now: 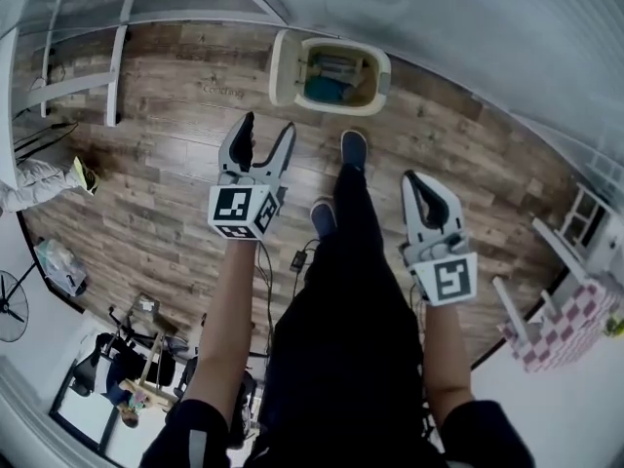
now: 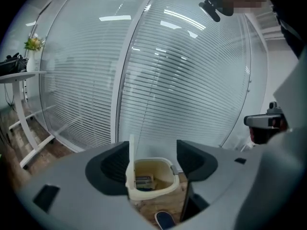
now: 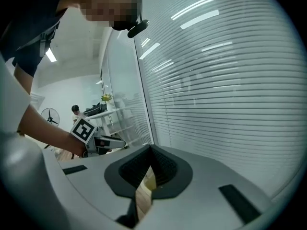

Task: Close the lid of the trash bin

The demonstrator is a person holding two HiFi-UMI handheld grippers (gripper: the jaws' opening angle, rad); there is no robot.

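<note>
- The person's bare forearms reach forward over dark trousers, a gripper in each hand.
- The left gripper (image 1: 269, 123) has its jaws spread wide with nothing between them. In its own view the trash bin shows in the gap, well beyond the fingertips.
- The right gripper (image 1: 414, 178) has its jaws brought together, the pads meeting at the tips. It grips nothing; only a thin slit of floor and a pale sliver show between the pads in its own view.
- The two grippers are held apart, one on each side of the person's legs, and neither touches the bin.
- Two dark shoes stand on the wooden floor (image 1: 175, 213): the rear shoe (image 1: 323, 216) between the grippers, and the front shoe (image 1: 354, 147) further forward, near the bin.
- The trash bin (image 1: 382, 71) is cream-coloured and stands on the floor just beyond the front shoe, close to the glass wall (image 2: 182, 71) with its white blinds.
- Its lid (image 1: 284, 66) is open, standing upright along the bin's left edge.
- Inside lie a teal thing (image 1: 322, 89) and a small box (image 2: 144, 181).
- To the far left stands a white desk (image 2: 21, 75).
- To the far right is a table with a pink checked cloth (image 1: 570, 325).
</note>
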